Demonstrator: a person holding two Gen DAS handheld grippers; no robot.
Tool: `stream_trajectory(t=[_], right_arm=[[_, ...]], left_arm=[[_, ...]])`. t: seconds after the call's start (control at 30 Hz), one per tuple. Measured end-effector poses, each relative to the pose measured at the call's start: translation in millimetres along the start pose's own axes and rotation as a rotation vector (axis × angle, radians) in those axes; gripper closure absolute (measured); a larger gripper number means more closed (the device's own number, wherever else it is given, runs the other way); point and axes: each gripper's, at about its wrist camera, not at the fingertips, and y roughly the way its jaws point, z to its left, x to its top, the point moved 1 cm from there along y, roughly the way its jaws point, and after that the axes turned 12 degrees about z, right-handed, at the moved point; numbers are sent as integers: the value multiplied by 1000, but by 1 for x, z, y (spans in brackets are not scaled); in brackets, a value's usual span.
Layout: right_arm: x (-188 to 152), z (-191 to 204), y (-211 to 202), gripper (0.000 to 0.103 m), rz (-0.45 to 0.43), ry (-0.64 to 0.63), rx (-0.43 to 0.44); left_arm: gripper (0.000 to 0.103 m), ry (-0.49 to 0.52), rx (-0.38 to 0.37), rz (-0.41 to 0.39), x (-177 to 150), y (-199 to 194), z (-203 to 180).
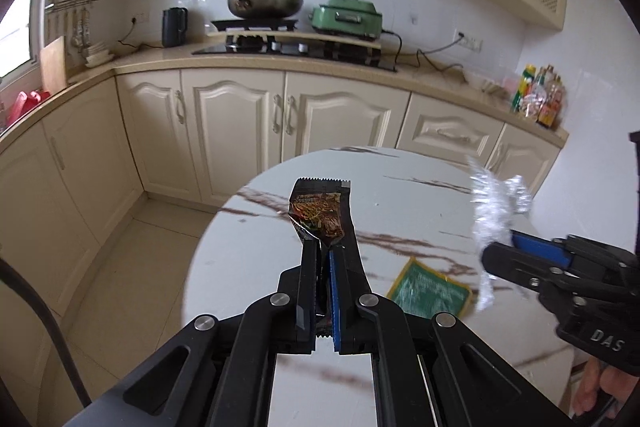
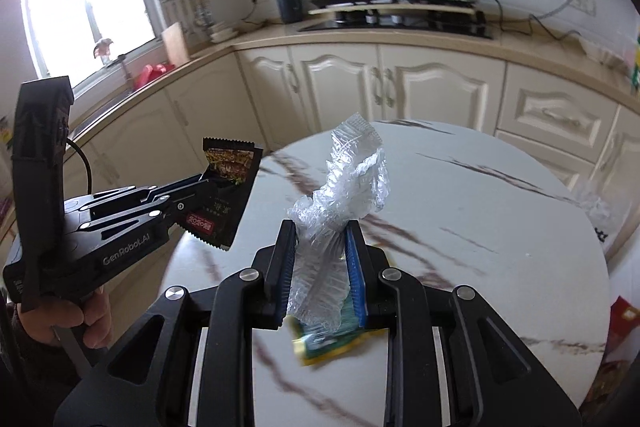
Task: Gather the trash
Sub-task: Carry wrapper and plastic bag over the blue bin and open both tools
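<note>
My left gripper (image 1: 323,245) is shut on a dark snack wrapper (image 1: 322,211) with a printed food picture, held in the air over the round marble table (image 1: 256,251). From the right wrist view the same wrapper (image 2: 230,183) hangs at the left in the left gripper (image 2: 208,187). My right gripper (image 2: 320,235) is shut on a crumpled clear plastic wrapper (image 2: 344,187), which stands up between its pads. In the left wrist view that clear wrapper (image 1: 494,211) and the right gripper (image 1: 500,249) sit at the right edge. A green packet with yellow edge (image 1: 430,293) lies flat on the table.
Cream kitchen cabinets (image 1: 236,131) and a counter with a hob, a pan (image 1: 264,5) and a green cooker (image 1: 346,17) stand beyond the table. Bottles (image 1: 540,97) crowd the counter's right end. A person's hand (image 2: 94,315) grips the left handle. More clear plastic (image 2: 596,207) lies at the table's right rim.
</note>
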Motion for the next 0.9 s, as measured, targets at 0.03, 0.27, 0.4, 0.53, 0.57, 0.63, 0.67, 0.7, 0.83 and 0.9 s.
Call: stream_trajectory(t=[0.03,0.27,0.4,0.53,0.57,0.63,0.67,0.7,0.83,0.9], right_arm=[[-2,14,-2,79,-4,-16,10],[-9,111,6,79,8,-119,103],[-13,175,26,79,32,-190,165],[-22,238,61,79,81,-262,216],[-25,249,70,79,93,-277,220],[-33,275,95,79,132,-310,232],[-38,284,106,79,150,-319,237],[-44,294,123,79,178,-329,240],[-63,309,184,79,281,-327,245],[-75,312,223,79,344,-317,234]], left_arm=[[101,-7,6,-11,-11,-14,6],[101,-66,33,-54,-93,-107,71],[101,-123,84,-62,-148,-152,116],[101,-204,140,-33,-199,-173,160],[101,-216,148,-22,-207,-174,167],[101,-260,162,11,-232,-173,186],[101,-279,173,36,-246,-169,195],[101,-290,184,54,-252,-164,201],[101,-378,187,167,-295,-129,230],[101,-411,177,219,-315,-111,242]])
